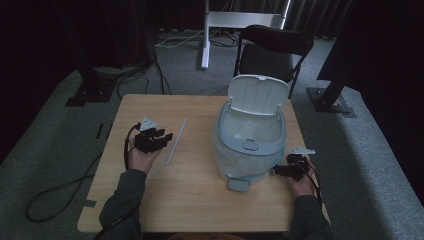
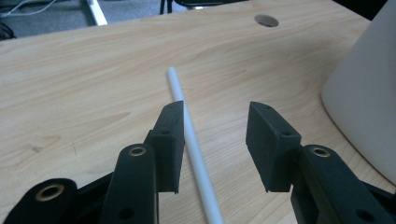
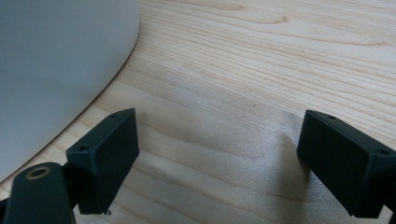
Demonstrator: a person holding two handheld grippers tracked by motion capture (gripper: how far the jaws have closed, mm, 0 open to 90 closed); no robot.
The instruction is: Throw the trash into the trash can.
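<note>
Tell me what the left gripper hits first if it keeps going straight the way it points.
Probably the white straw: it lies on the table between the left gripper's open jaws, close to one pad.

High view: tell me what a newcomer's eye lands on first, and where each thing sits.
The pale blue pedal bin stands right of the table's middle, its white lid flipped up and a clear liner inside. Left of it a thin white tube lies flat on the wooden table. The left gripper hovers at the tube with jaws open, and the right gripper waits open beside the bin's base.
</note>
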